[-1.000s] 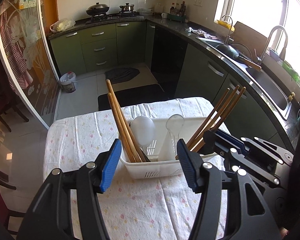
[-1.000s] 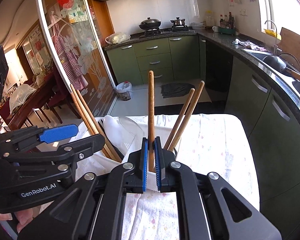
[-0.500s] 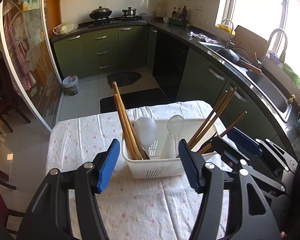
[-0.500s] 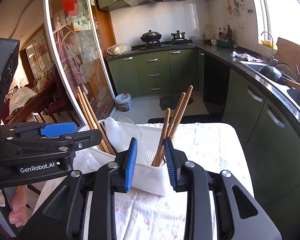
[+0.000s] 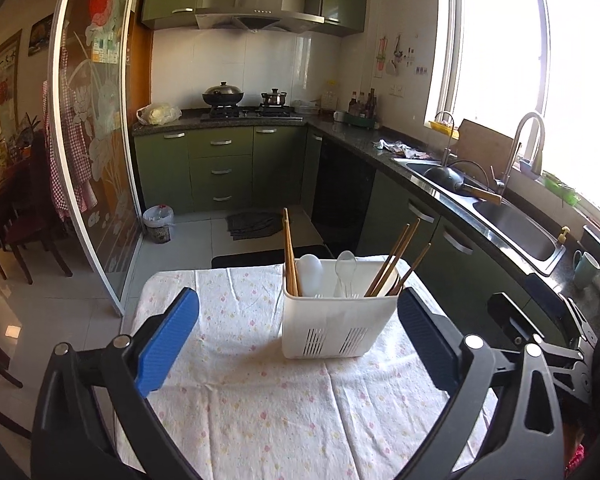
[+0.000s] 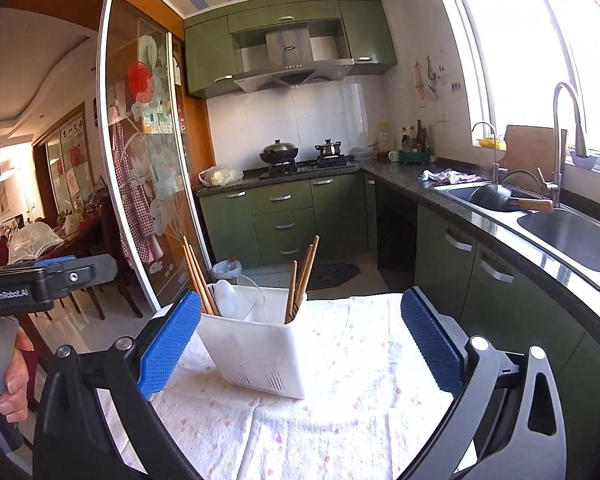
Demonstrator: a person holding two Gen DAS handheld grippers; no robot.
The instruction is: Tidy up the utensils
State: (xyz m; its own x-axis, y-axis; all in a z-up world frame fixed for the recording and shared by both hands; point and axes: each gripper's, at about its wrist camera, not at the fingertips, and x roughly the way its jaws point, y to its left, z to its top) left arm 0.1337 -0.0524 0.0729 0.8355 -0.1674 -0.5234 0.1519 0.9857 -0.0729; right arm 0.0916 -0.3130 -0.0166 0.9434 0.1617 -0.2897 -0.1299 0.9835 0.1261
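A white plastic caddy (image 5: pixel 338 320) (image 6: pixel 256 348) stands on the clothed table. Wooden chopsticks (image 5: pixel 290 256) lean in its left compartment, and more chopsticks (image 5: pixel 396 260) (image 6: pixel 302 276) in its right one. A white spoon (image 5: pixel 310 274) and a clear spoon (image 5: pixel 345 266) stand in the middle. My left gripper (image 5: pixel 298 308) hangs short of the caddy, jaws opening wide, nothing between the pads. My right gripper (image 6: pixel 300 304) is also back from the caddy, jaws opening, empty. The left gripper's body (image 6: pixel 60 276) shows at the right wrist view's left edge.
The table carries a white floral cloth (image 5: pixel 260 400). A green counter with a steel sink (image 5: pixel 516 232) runs along the right. A glass sliding door (image 5: pixel 92 160) stands to the left, a waste bin (image 5: pixel 158 224) on the floor behind. A hand (image 6: pixel 12 384) holds the left gripper's handle.
The right gripper let go of a chopstick, which now stands in the caddy's right compartment. Both grippers drew back from the caddy, tilted up and opened wide.
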